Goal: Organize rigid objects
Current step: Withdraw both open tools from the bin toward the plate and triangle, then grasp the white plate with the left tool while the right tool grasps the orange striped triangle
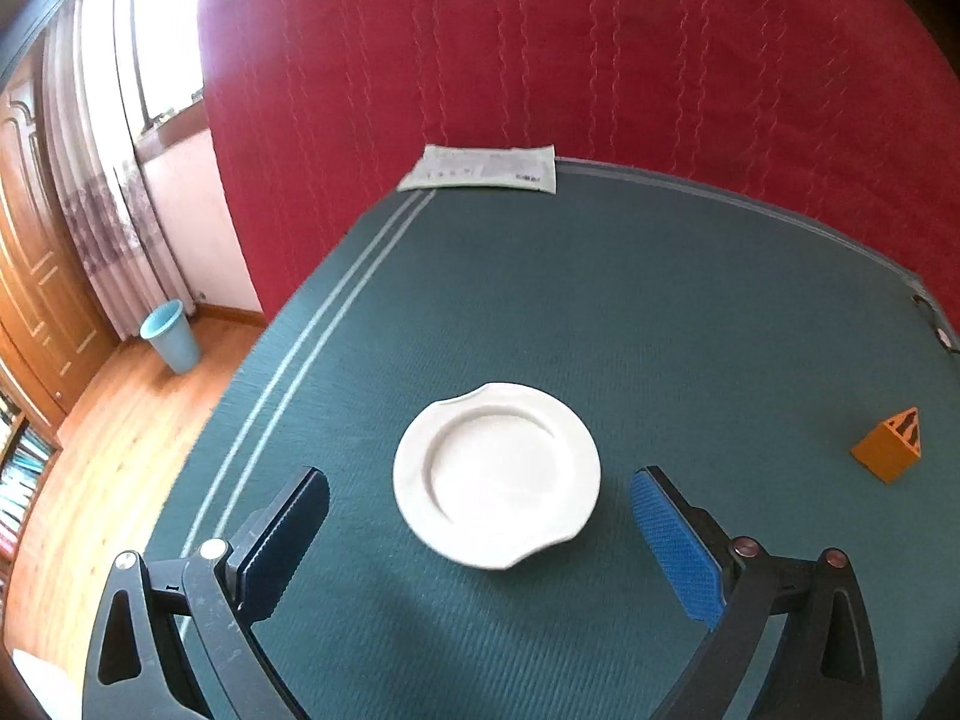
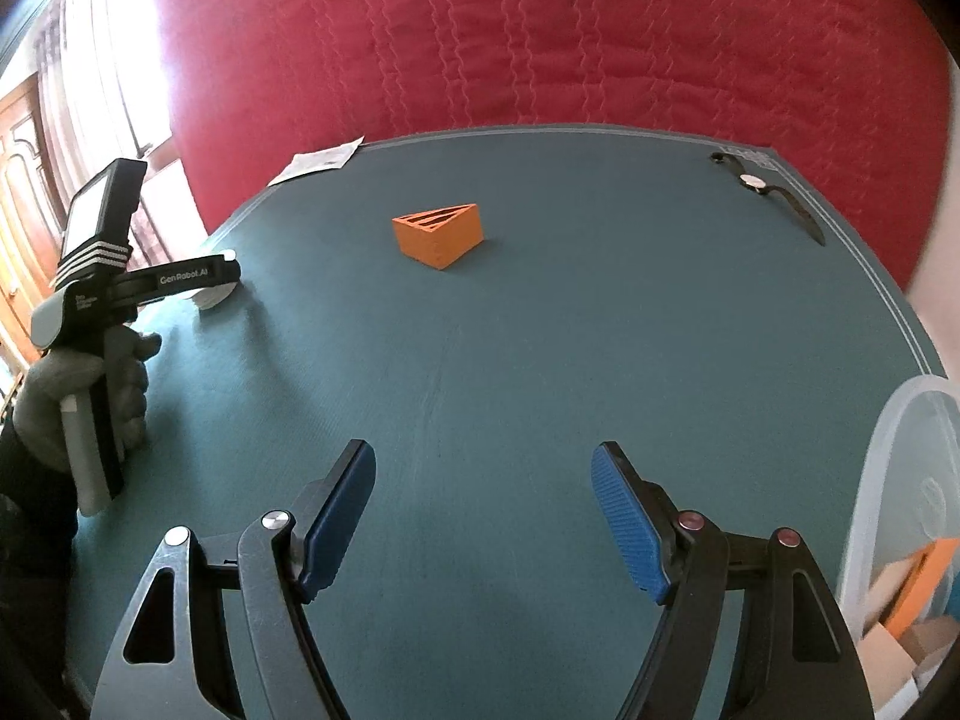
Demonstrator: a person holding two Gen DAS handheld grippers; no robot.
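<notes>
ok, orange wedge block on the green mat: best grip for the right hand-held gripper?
Probably across the two flat side walls of the orange wedge block, coming down from above and in front. It stands apart on the green mat with its slotted triangular face up; the walls taper toward one end, so clamp near the wide end. The right hand-held gripper is open and empty.

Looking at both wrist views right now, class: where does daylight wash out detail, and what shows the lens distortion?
Left wrist view: the window at upper left is blown out to white, and the table edge bows into a curve. Right wrist view: the same glare bleaches the curtain at upper left; the table's far edge arches, and dark corners frame the picture.
</notes>
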